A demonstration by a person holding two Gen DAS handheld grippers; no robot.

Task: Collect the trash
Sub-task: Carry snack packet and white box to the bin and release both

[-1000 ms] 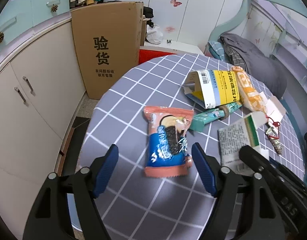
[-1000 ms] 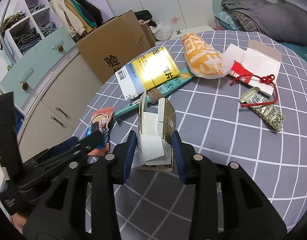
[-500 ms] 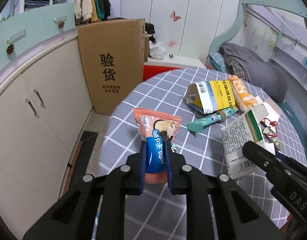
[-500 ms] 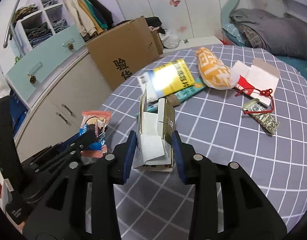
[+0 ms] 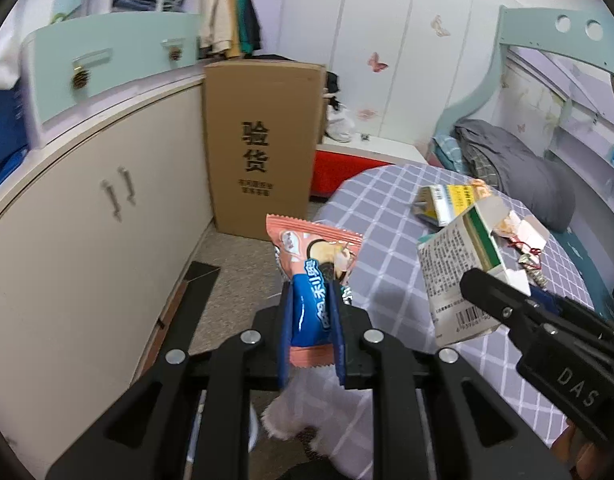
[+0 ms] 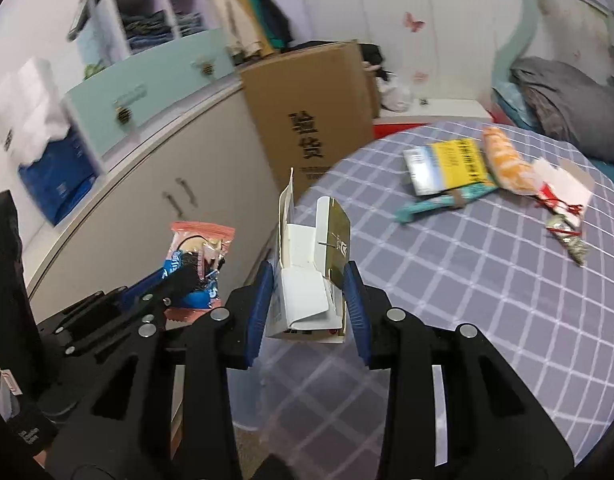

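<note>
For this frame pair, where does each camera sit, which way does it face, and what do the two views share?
Left wrist: rides the left claw, facing down past the table edge toward the cardboard box; its fingers clamp a snack packet; the right claw enters at right.
Right wrist: rides the right claw, facing across the table; its fingers clamp an opened carton; the left claw enters at left.
Shared: packet, carton, cardboard box, yellow box, checked tablecloth.

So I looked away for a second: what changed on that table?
The left gripper closed its jaws on the snack packet and lifted it off the table. The right gripper raised its opened carton too. The yellow box and other litter stayed put.
</note>
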